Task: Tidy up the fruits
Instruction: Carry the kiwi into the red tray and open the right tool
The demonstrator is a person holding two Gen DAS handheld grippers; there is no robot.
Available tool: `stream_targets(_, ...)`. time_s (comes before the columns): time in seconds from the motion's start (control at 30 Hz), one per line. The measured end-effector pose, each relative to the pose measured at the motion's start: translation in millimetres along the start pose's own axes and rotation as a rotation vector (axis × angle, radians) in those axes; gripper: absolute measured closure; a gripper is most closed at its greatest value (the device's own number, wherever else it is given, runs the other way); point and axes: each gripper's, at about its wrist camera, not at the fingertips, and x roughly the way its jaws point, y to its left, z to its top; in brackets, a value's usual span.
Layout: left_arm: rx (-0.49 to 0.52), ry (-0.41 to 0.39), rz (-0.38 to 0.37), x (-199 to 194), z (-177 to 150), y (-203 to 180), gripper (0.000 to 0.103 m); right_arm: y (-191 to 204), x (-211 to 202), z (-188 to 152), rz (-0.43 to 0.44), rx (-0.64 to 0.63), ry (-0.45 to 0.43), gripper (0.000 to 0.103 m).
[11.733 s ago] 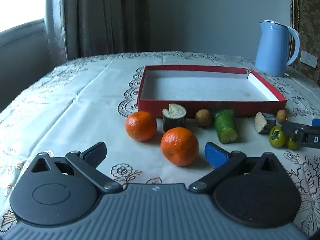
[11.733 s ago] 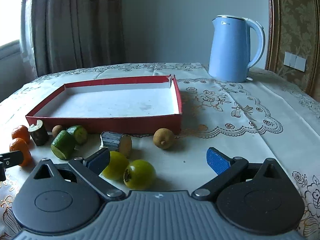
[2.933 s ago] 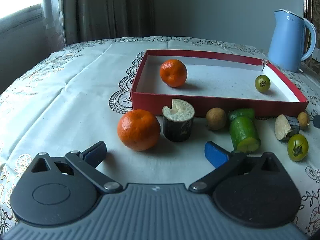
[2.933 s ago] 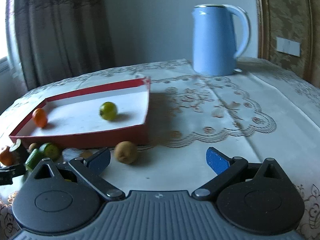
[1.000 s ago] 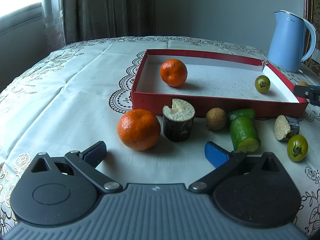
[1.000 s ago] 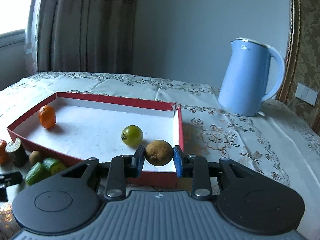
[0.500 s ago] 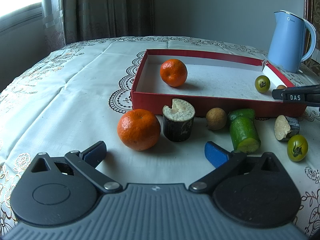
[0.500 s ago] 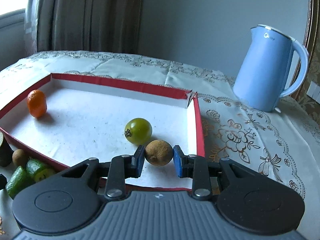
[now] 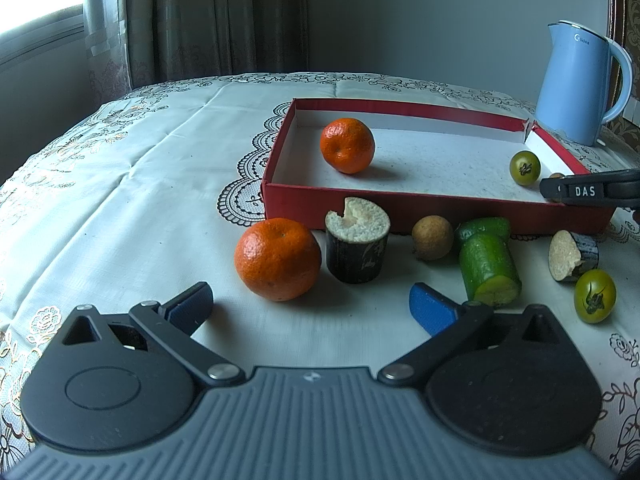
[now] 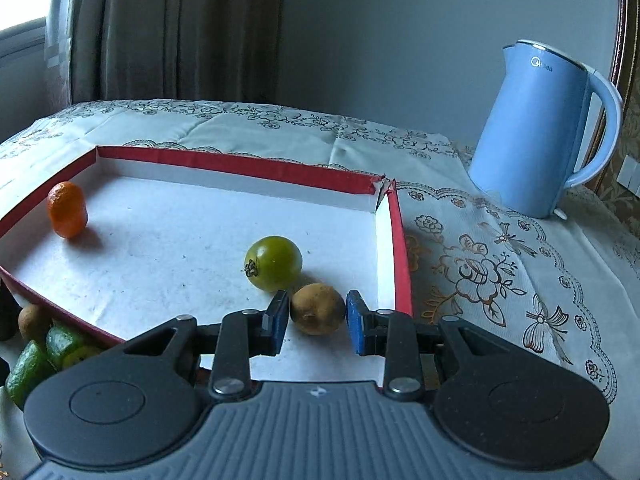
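My right gripper (image 10: 318, 310) is shut on a small brown round fruit (image 10: 318, 309), held low inside the red tray (image 10: 240, 166) near its right wall. A green round fruit (image 10: 274, 263) lies just beyond it, and an orange (image 10: 67, 209) sits at the tray's far left. In the left wrist view my left gripper (image 9: 310, 304) stands open over the cloth with nothing between its fingers. Just ahead of it lie an orange (image 9: 277, 259), a cut dark stem piece (image 9: 357, 251), a brown fruit (image 9: 432, 237), a green cut piece (image 9: 489, 268), another stem piece (image 9: 572, 255) and a green fruit (image 9: 595, 295). The right gripper (image 9: 560, 190) enters that view over the tray's near right corner.
A light blue kettle (image 10: 538, 132) stands on the embroidered tablecloth to the right of the tray. Curtains (image 9: 200, 20) and a window hang behind the table. The table edge curves away at the left.
My right gripper has carried the brown fruit over the tray's front wall and lower, beside the green fruit. The left gripper and the fruits before it have not moved.
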Motion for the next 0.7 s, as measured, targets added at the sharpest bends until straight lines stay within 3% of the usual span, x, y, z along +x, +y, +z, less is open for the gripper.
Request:
stream_targets(0.13,0.0,0.0,0.0,0.0,0.0,0.0,0.0,0.2,-5.0,0.2,0.016,0.002,-0.002,0.069)
stream_targets(0.17,0.0,0.0,0.0,0.0,0.0,0.0,0.0,0.0,-7.4,-0.3,0.016,0.001,-0.004,0.063)
stream_targets(0.2,0.0,0.0,0.0,0.0,0.0,0.0,0.0,-0.1,-10.7,-1.0,0.014,0.002,-0.007,0.047)
stream_targets(0.27,0.0,0.0,0.0,0.0,0.1,0.1,0.0,-1.8,-21.5,-3.2,0.011,0.011,-0.035,0.03)
stream_targets(0.47,0.0,0.0,0.0,-0.1,0.1,0.1,0.0,-19.0,-65.8,-27.0,-0.02,0.046,-0.125,0.03)
stream_targets(0.7,0.0,0.0,0.0,-0.1,0.1,0.0,0.0,-51.8,-72.9,-58.3,-0.048,0.186,-0.06,0.03)
